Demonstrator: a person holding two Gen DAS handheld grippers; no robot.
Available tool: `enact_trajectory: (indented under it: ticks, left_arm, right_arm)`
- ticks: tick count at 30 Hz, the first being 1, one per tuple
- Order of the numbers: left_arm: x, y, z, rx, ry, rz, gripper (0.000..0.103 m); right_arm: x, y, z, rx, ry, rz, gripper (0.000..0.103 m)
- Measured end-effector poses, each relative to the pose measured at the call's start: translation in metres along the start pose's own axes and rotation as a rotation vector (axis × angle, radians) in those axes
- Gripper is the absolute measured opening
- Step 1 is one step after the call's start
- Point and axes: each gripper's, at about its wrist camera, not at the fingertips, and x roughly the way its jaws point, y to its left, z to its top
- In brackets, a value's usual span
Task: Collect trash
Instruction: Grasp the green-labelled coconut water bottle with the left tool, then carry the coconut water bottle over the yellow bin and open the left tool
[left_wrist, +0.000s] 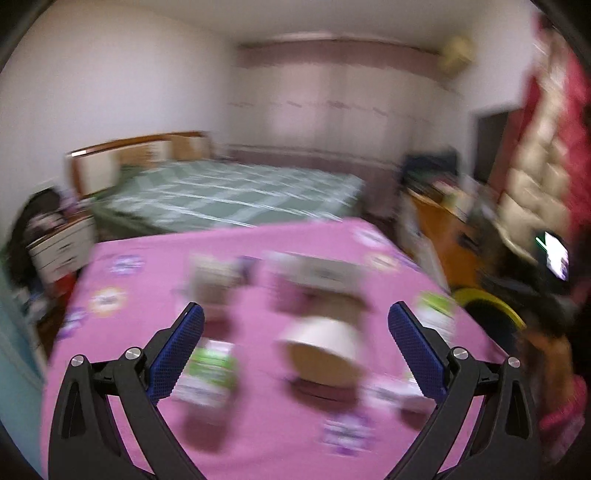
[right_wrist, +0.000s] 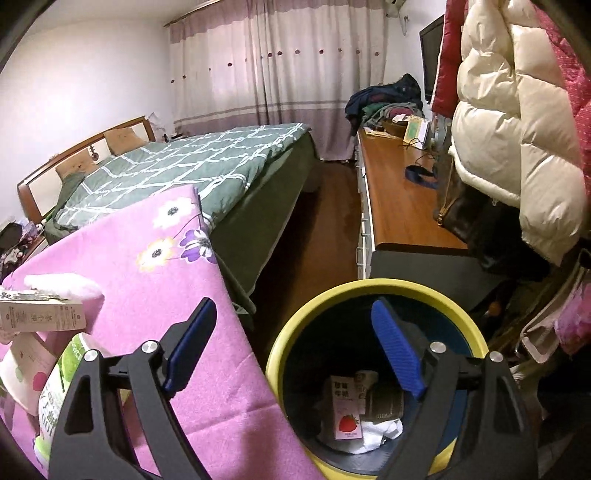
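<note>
A strawberry-printed pink milk carton (right_wrist: 345, 413) lies on crumpled white tissue (right_wrist: 373, 434) at the bottom of a round yellow-rimmed waste bin (right_wrist: 288, 332), lower centre of the right wrist view. The right gripper (right_wrist: 293, 350), jaws spread wide and holding nothing, hangs over the bin's left rim, beside the edge of a pink flower-printed tablecloth (right_wrist: 207, 280). At the lower left of that frame, a green-and-white packet (right_wrist: 61, 380) and a beige printed carton (right_wrist: 40, 314) lie on the cloth. In the blurred left wrist view, the left gripper (left_wrist: 295, 321), jaws open and empty, hovers above the cloth, where a white paper cup (left_wrist: 321, 350) lies tipped on its side in the lower centre. A green checked bed (right_wrist: 177, 162) fills the middle left.
</note>
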Motion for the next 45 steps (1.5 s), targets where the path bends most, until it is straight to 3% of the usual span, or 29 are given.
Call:
enact_trajectory:
  ticks: [3,7,13,18,22,29,38,45]
  left_arm:
    - [0.019,-0.049,-0.001,0.117,0.077,-0.105,0.098]
    - [0.061,-0.095,-0.004,0.239,0.214,-0.162,0.098]
    - [0.115,-0.118,-0.007,0.246,0.398,-0.227,0.097]
    - [0.144,-0.12,-0.011,0.237,0.5,-0.235,0.083]
    - [0.156,-0.125,-0.01,0.24,0.53,-0.241,0.077]
    - [0.163,-0.131,-0.009,0.256,0.565,-0.238,0.058]
    - [0.164,-0.132,-0.007,0.257,0.566,-0.226,0.054]
    - [0.159,-0.136,0.003,0.26,0.547,-0.219,0.053]
  right_arm:
    - [0.002,-0.001,0.001,0.001,0.003,-0.002,0.082]
    - [0.001,-0.003,0.0,0.006,0.002,-0.007,0.081]
    - [0.002,-0.002,-0.001,-0.001,0.005,-0.006,0.081]
    - [0.004,-0.003,-0.001,0.005,0.018,0.001,0.081]
    - [0.005,-0.004,0.0,0.007,0.023,0.006,0.081]
    - [0.005,-0.003,0.0,0.006,0.025,0.006,0.082]
    - [0.005,-0.004,0.0,0.01,0.023,0.008,0.082]
    - [-0.011,-0.009,-0.004,-0.009,-0.03,0.039,0.082]
